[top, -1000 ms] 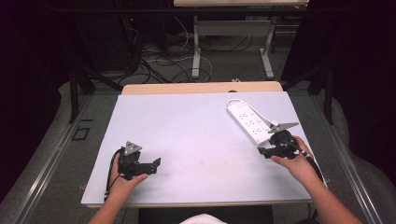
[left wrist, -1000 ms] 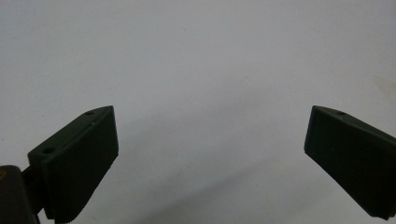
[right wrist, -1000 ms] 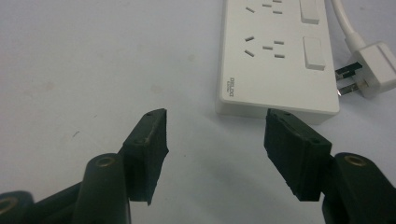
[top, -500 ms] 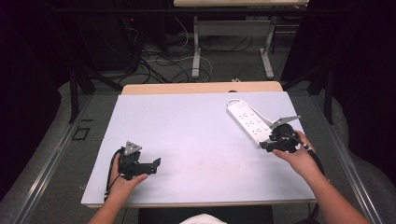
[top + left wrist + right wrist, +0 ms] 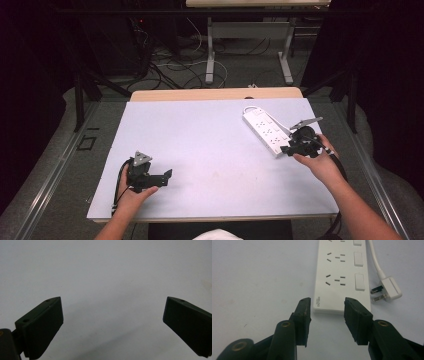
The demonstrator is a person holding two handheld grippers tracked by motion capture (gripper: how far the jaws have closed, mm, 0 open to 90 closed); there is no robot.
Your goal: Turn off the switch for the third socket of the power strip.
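**Getting ready to grab the end of the power strip**

The long white plastic power strip (image 5: 265,129) is lying flat on the pale grey tabletop (image 5: 210,135), on the right side and toward the far edge. Its white cord is running beside it, and the white plug (image 5: 387,287) is lying just next to its near end, a little apart from it.

The right gripper (image 5: 325,312) is pointing at the near short end of the strip. Its jaws have just been closing. They are now partly open, with a gap between them. The end of the strip is sitting just past the jaw tips, not between them yet, so the gripper is not holding anything. The gap looks narrower than the strip is wide.

The left gripper (image 5: 159,176) is resting low over the bare tabletop at the near left, well apart from the strip. Its jaws are wide open and nothing is in them.

This looks like the reaching step, before any grab. For the next move, the right gripper probably needs to go a bit forward and line up with the strip's end. It may need to open wider to fit around the sides, or pinch the end from top and bottom. It should stay away from the plug so it does not catch on it.
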